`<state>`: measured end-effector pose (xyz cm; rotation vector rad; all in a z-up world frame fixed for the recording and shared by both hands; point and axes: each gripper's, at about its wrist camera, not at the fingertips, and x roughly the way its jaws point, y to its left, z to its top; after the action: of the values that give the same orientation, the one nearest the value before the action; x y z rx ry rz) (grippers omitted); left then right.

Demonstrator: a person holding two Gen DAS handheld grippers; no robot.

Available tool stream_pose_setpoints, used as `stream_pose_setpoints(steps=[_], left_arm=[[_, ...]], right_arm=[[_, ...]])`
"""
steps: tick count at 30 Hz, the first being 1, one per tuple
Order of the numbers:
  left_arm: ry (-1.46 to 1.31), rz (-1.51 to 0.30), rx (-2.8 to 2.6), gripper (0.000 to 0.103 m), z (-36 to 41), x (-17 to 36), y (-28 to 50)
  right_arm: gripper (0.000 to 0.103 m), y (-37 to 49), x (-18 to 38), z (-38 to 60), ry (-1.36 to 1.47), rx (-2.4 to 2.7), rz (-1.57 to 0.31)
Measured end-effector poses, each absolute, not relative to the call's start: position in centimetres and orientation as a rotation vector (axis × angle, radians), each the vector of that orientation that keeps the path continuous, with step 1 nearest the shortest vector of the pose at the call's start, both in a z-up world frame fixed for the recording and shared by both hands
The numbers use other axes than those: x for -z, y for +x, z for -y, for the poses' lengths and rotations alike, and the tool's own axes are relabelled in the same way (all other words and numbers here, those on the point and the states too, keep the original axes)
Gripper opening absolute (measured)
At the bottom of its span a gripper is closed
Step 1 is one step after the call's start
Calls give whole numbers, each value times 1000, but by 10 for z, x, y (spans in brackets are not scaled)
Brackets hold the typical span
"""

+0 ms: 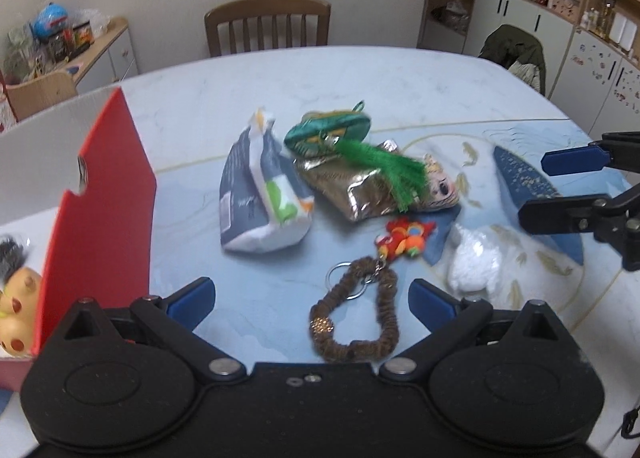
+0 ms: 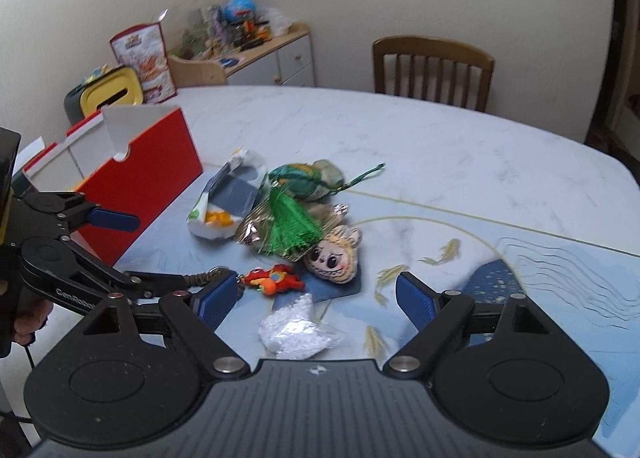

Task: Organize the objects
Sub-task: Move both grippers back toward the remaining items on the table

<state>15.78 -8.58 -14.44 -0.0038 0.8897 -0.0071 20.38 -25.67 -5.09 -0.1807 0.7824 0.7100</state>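
Observation:
A red and white box (image 1: pixel 102 194) stands open at the table's left, also in the right wrist view (image 2: pixel 152 174). A pile lies mid-table: a grey-white snack bag (image 1: pixel 260 194), a green tasselled pouch (image 1: pixel 332 130), a gold foil packet (image 1: pixel 352 186), a doll face (image 1: pixel 438 188), a red-orange charm (image 1: pixel 404 238) on a brown beaded loop (image 1: pixel 356 322), and a white crinkled bag (image 1: pixel 476 258). My left gripper (image 1: pixel 312 298) is open above the loop. My right gripper (image 2: pixel 316 298) is open above the white bag (image 2: pixel 296 330).
A yellow spotted toy (image 1: pixel 18 306) lies inside the box. A wooden chair (image 1: pixel 268 24) stands at the table's far side. A low cabinet (image 2: pixel 256 54) with clutter stands by the wall. A dark blue cloth (image 1: pixel 528 186) lies at the right.

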Motion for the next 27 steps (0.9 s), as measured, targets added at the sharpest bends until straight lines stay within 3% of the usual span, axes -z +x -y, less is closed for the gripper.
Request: stream_pose_setpoints(steps=[8, 17, 22, 27], left_arm=[[-2, -930, -12, 99, 83, 159, 165], [0, -960, -9, 86, 83, 169, 168], [-13, -960, -9, 80, 82, 170, 170], [4, -963, -4, 75, 84, 173, 170]], right_arm=[[87, 222, 79, 226, -219, -758, -856], [87, 238, 97, 204, -226, -814, -928], [83, 246, 101, 197, -224, -839, -961], [72, 248, 107, 191, -245, -859, -987]])
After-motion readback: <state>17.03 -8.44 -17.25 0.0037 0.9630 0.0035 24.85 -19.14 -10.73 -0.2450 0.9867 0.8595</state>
